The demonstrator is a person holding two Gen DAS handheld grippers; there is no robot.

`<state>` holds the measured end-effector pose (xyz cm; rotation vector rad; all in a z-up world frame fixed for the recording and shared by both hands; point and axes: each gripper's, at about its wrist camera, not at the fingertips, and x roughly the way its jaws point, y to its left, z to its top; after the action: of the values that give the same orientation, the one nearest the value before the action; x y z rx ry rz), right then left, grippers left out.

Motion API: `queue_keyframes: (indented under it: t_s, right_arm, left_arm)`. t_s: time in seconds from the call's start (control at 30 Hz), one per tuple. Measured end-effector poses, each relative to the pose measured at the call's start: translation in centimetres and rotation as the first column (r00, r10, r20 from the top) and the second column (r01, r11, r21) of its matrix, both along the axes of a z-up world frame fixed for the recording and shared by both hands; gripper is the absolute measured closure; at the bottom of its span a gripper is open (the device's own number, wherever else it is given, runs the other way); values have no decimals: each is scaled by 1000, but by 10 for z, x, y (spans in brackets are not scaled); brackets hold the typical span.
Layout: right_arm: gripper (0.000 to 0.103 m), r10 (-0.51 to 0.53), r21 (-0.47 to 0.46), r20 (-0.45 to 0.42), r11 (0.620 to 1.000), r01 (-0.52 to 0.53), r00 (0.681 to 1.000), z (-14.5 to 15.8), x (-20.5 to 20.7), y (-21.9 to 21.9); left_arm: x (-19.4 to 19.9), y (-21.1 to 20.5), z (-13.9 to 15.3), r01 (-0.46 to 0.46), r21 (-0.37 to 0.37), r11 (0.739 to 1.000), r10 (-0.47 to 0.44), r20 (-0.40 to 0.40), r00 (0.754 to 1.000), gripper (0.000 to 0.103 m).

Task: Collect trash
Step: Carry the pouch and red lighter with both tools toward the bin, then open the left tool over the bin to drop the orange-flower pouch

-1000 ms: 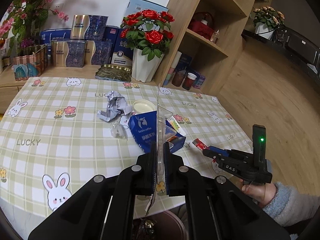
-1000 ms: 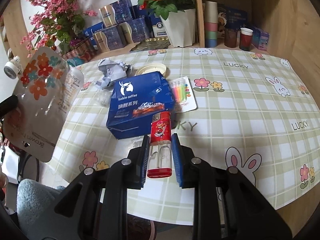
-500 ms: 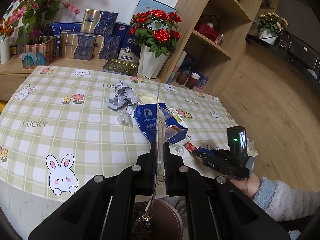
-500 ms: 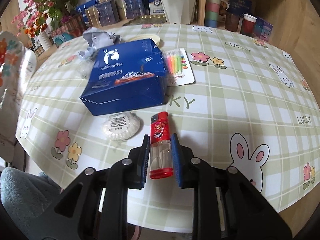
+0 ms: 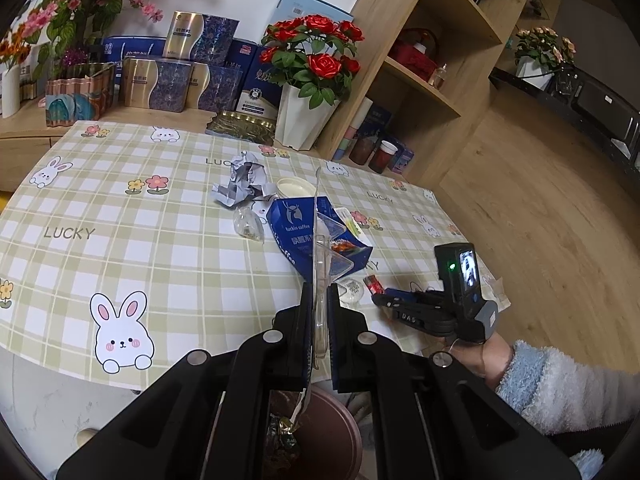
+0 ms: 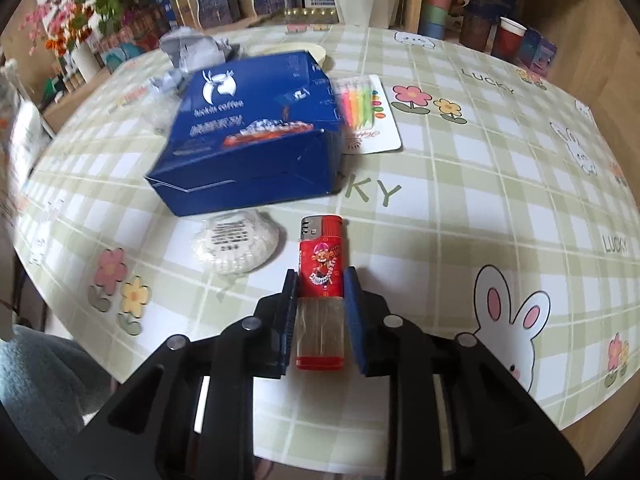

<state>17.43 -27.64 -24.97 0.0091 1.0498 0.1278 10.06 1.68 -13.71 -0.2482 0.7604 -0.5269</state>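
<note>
My left gripper (image 5: 318, 300) is shut on a clear plastic pouch (image 5: 322, 248), seen edge-on and standing up between the pads. It hangs past the table's near edge, above a brown trash bin (image 5: 340, 432) that has wrappers inside. My right gripper (image 6: 321, 280) is shut on a red lighter (image 6: 323, 268) with a clear tank. The lighter points away from me and sits low over the checked tablecloth (image 6: 460, 208) near the front edge. The left wrist view shows the right gripper (image 5: 380, 300) with the lighter (image 5: 373, 283) beside the blue box.
On the table lie a blue coffee box (image 6: 256, 132), a white round packet (image 6: 236, 246), a candle card (image 6: 366, 120), crumpled paper (image 5: 240, 180), a small clear bag (image 5: 248, 224) and a pale lid (image 5: 296, 188). Flower pots, boxes and a wooden shelf (image 5: 420, 80) stand behind.
My right gripper has come down with the lighter close to the tablecloth, in front of the blue box. My left gripper has drifted back with the pouch, and the bin now shows below it.
</note>
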Motion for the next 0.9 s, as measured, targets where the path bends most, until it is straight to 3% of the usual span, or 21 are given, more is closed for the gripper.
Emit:
queue_keyframes:
  t_s: [0.43, 0.67, 0.9]
  right_arm:
    - [77, -17, 195, 154, 981, -14, 988, 56, -59, 0]
    - [77, 5, 224, 178, 974, -46, 984, 59, -91, 6]
    - [77, -5, 233, 165, 972, -34, 986, 56, -98, -1]
  left_arm:
    - [-44, -14, -42, 213, 110, 971, -204, -85, 975, 96]
    - [-59, -21, -102, 277, 152, 949, -240, -223, 945, 96]
    - [-54, -35, -149, 335, 191, 923, -263, -324, 909, 96]
